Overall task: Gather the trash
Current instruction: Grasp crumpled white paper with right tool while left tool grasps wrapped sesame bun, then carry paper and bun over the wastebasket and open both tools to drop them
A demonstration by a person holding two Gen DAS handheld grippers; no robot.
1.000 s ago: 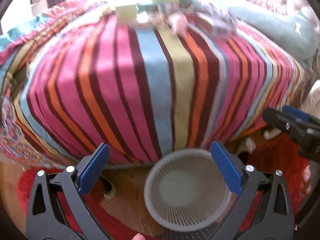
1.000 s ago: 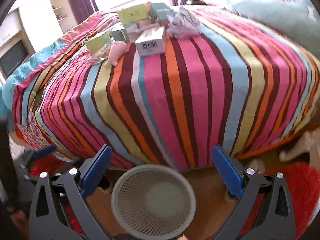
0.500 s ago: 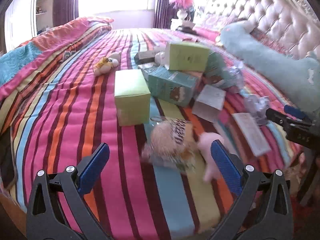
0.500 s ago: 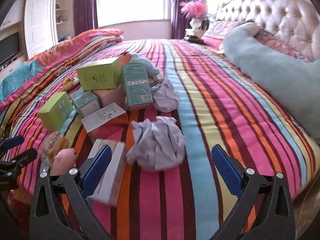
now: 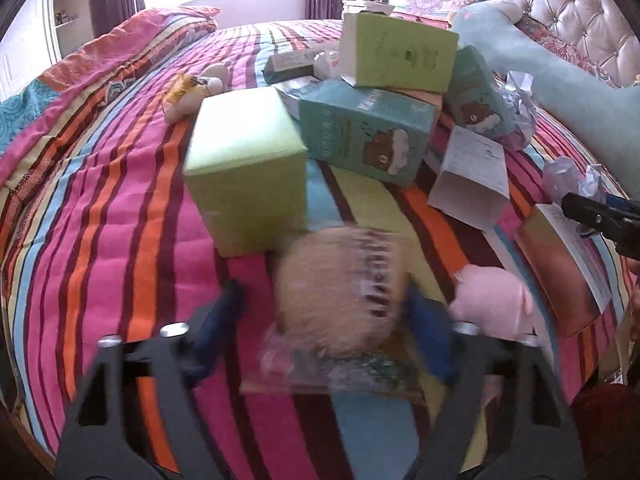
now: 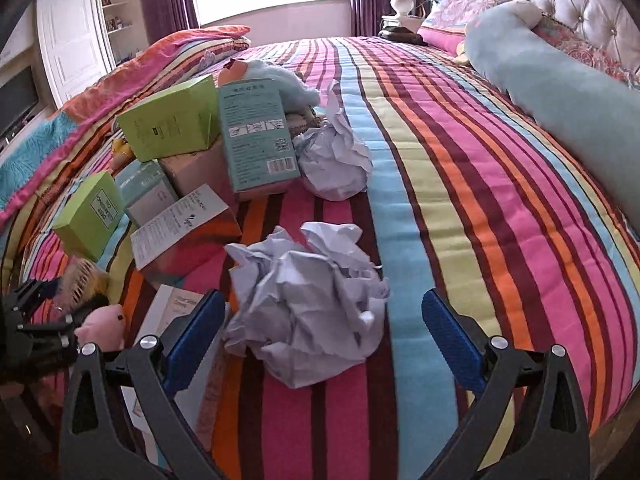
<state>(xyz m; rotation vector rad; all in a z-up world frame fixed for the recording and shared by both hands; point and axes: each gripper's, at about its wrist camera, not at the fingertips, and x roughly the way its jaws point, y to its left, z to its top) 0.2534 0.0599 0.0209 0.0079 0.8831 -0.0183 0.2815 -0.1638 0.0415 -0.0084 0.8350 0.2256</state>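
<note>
Trash for collection lies in a cluster on the striped multicoloured quilt [image 6: 460, 168], near its foot edge. Compared with a second ago, both views have changed from the white mesh waste basket on the floor to the bed top, so the pickup step is now in hand and nothing from this cluster is yet lifted.

Left gripper [image 5: 324, 312]: its jaws are closing around the round tan snack packet in clear crinkled wrap [image 5: 340, 296], which sits between the blue pads. The frame is blurred; contact of the pads with the packet cannot be confirmed. A half second ago these jaws stood fully wide with the packet ahead of them.

Right gripper [image 6: 324, 332]: its jaws are wide and beginning to close, with the near ball of crumpled white paper [image 6: 308, 312] between the pads and not yet pressed.

Just beside the packet, on its right, lies a small pink plush toy [image 5: 496, 300]; judged not trash, it should stay clear of the closing pad. Beyond the packet stands a lime-green cardboard box [image 5: 248, 168], close to it. Behind that box are teal cartons with a bear print [image 5: 368, 132], leaning on one another, and a second crumpled paper ball [image 6: 336, 164].

Open room: the quilt to the right of the near paper ball is bare as far as the long pale-blue bolster pillow [image 6: 560, 80]. The quilt's near edge drops away directly under both grippers, so withdrawal toward the floor looks unobstructed.
</note>
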